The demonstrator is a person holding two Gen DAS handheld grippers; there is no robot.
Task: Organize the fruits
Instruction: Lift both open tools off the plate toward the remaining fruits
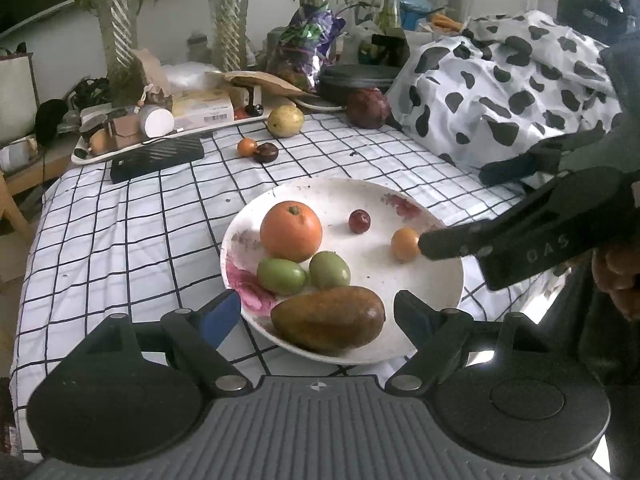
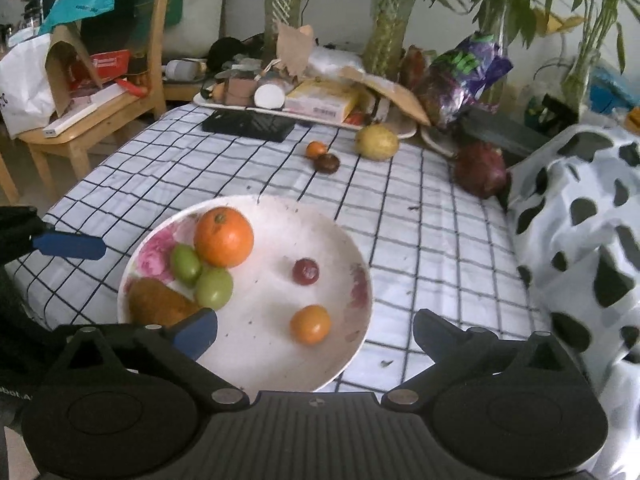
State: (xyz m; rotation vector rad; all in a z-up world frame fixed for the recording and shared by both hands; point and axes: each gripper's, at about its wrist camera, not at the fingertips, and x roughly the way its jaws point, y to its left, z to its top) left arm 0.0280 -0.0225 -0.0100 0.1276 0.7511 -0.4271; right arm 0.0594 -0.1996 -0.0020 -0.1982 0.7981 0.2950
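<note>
Where right jaws gape: small orange fruit (image 2: 310, 324).

— So where's each cam looking from?
— Left wrist one sits close over the near rim of the plate (image 1: 400, 200), facing the plants. Right wrist one's beside it, same direction, equally close. Both share the plate and the checked tablecloth (image 2: 420, 216).
</note>
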